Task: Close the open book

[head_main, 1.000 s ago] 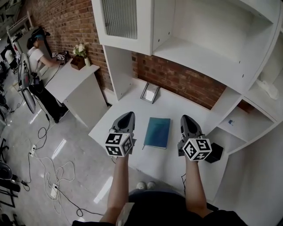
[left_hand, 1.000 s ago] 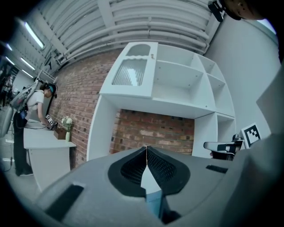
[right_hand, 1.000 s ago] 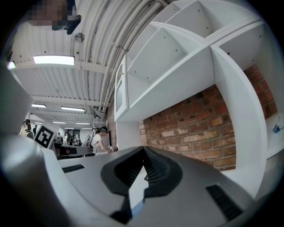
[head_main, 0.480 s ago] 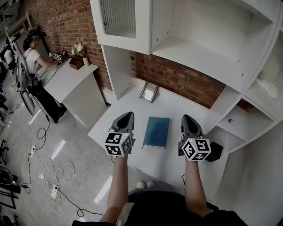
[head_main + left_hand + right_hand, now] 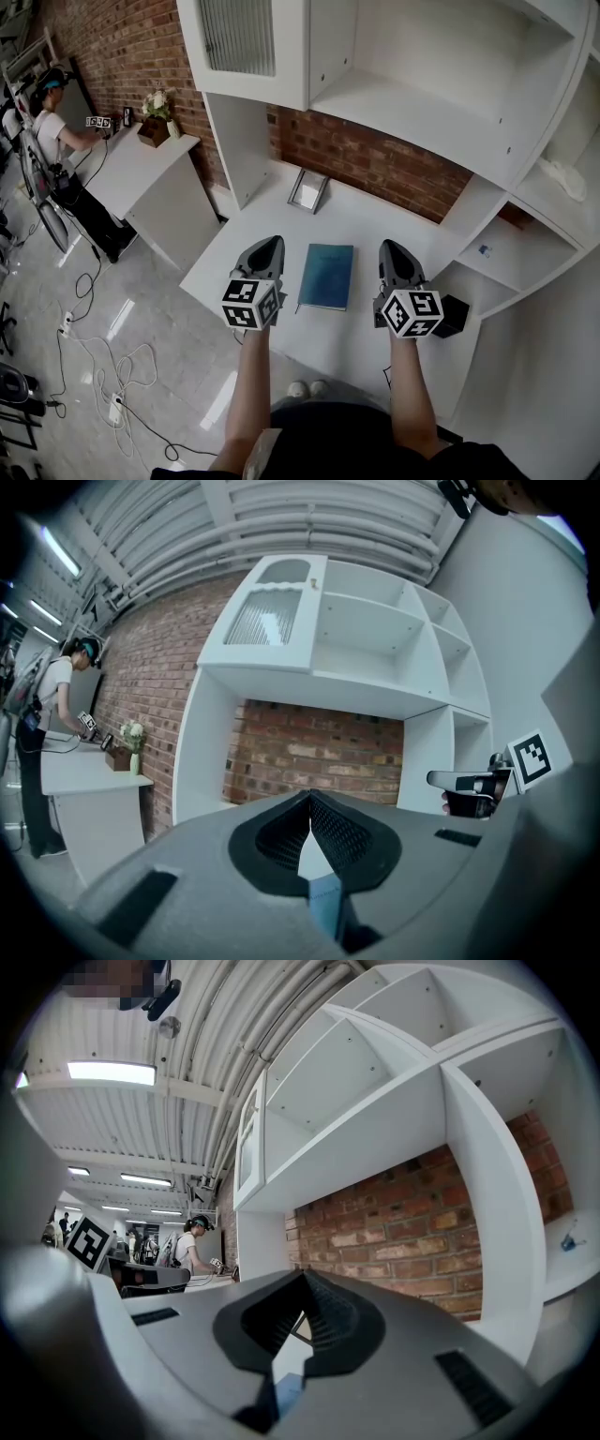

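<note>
A teal book lies closed and flat on the white desk, between my two grippers. My left gripper hovers just left of the book, jaws shut and empty. To the book's right my right gripper hangs the same way, shut with nothing in it. Both point level toward the brick back wall. In the left gripper view the left gripper has its tips touching, with a strip of the book below them. The right gripper view shows the right gripper closed at the tips too.
A small picture frame leans against the brick wall behind the book. A black object sits at the desk's right end. White shelves overhang the desk. At far left a person stands by a side table with flowers; cables lie on the floor.
The head view has drifted slightly. Both grippers and the book keep their places.
</note>
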`<state>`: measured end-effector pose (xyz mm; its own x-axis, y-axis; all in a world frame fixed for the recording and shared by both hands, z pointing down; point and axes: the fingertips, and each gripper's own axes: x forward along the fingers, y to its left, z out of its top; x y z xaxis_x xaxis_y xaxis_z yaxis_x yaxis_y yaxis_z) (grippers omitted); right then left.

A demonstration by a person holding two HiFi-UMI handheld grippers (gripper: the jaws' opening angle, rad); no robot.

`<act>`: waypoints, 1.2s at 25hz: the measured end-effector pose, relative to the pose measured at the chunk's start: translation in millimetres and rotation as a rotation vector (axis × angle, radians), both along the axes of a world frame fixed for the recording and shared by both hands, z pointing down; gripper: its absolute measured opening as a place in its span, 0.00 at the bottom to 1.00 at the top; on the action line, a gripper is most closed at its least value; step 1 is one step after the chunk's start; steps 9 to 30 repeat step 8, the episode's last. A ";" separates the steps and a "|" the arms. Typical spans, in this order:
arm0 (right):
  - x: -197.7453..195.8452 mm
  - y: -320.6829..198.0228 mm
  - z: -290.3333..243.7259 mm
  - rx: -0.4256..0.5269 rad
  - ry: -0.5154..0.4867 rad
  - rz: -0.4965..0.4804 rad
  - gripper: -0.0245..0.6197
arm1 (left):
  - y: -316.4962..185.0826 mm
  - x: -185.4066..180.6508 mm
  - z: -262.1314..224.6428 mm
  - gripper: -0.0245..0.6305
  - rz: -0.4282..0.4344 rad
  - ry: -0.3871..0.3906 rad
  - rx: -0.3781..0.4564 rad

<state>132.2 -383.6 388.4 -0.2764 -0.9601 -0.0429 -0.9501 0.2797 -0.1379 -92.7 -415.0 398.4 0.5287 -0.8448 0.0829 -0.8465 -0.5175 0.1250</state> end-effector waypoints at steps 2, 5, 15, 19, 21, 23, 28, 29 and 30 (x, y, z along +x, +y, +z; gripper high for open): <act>0.0 -0.5 -0.5 0.000 0.002 -0.002 0.03 | -0.4 2.4 0.7 0.05 0.005 -0.002 -0.002; 0.0 -1.2 -1.1 -0.002 0.004 -0.002 0.03 | -1.0 4.0 1.7 0.05 0.009 -0.004 -0.008; -0.5 -1.9 -0.7 -0.005 0.006 -0.002 0.03 | -1.4 3.9 2.7 0.05 0.011 -0.004 -0.013; -0.5 -1.9 -0.7 -0.005 0.006 -0.002 0.03 | -1.4 3.9 2.7 0.05 0.011 -0.004 -0.013; -0.5 -1.9 -0.7 -0.005 0.006 -0.002 0.03 | -1.4 3.9 2.7 0.05 0.011 -0.004 -0.013; -0.5 -1.9 -0.7 -0.005 0.006 -0.002 0.03 | -1.4 3.9 2.7 0.05 0.011 -0.004 -0.013; -0.5 -1.9 -0.7 -0.005 0.006 -0.002 0.03 | -1.4 3.9 2.7 0.05 0.011 -0.004 -0.013; -0.5 -1.9 -0.7 -0.005 0.006 -0.002 0.03 | -1.4 3.9 2.7 0.05 0.011 -0.004 -0.013; -0.5 -1.9 -0.7 -0.005 0.006 -0.002 0.03 | -1.4 3.9 2.7 0.05 0.011 -0.004 -0.013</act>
